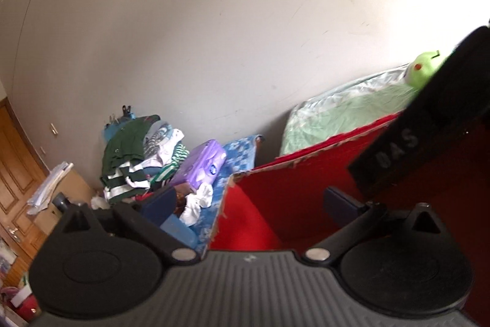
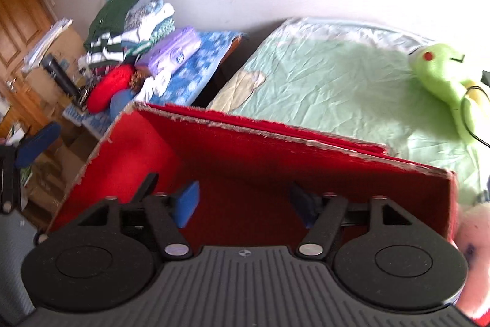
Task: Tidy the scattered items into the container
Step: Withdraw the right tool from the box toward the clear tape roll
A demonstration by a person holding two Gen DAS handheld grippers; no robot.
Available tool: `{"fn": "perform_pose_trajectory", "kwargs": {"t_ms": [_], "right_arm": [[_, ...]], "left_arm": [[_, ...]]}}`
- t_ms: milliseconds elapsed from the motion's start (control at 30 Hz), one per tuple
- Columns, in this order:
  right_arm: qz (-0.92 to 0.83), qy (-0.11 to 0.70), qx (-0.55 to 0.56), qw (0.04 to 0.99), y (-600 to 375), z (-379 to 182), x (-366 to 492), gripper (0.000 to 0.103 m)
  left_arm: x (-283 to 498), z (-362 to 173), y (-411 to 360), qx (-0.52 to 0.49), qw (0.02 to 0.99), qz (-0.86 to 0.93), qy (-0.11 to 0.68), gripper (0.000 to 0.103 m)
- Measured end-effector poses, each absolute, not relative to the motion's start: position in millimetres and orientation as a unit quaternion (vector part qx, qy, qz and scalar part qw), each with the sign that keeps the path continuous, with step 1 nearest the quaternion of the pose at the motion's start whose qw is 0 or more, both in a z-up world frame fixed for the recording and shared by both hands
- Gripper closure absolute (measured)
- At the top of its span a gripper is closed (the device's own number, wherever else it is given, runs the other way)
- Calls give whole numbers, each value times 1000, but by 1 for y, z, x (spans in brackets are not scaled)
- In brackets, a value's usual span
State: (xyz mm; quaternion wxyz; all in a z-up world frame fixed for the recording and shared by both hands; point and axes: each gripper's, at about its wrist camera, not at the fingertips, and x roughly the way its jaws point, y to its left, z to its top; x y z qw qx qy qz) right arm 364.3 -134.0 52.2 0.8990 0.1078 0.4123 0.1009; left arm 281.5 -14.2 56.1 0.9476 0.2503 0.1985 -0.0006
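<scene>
Nearest, the right gripper (image 2: 245, 206) tilts steeply down into the red box (image 2: 306, 155), jaws wide, nothing between them. Likewise the left gripper (image 1: 254, 204) hangs shallower over the box's (image 1: 294, 180) left wall, jaws wide and empty. Beyond, at two o'clock, a green plush (image 2: 444, 75) lies on the bed (image 2: 337, 81); at ten o'clock, piled clothes (image 2: 128, 17).

Black ribbed gripper bodies, silver rivets, blue fingers (image 2: 186, 203).
</scene>
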Motion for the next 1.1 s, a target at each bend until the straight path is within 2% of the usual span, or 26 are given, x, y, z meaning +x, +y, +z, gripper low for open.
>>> {"fn": "perform_pose_trajectory", "kwargs": {"t_ms": [200, 500, 733, 933, 1100], "right_arm": [[76, 379, 111, 916, -138, 58, 350, 29], [54, 347, 180, 919, -157, 61, 335, 29], [86, 306, 151, 936, -142, 70, 298, 29], [118, 263, 186, 939, -141, 82, 262, 32], [151, 257, 209, 931, -137, 77, 238, 34]], "left_arm": [[262, 58, -7, 230, 951, -1, 204, 1], [236, 65, 18, 160, 958, 38, 236, 1], [210, 60, 24, 133, 953, 45, 269, 1], [188, 61, 36, 92, 956, 58, 273, 4], [170, 69, 38, 83, 959, 70, 263, 5]]}}
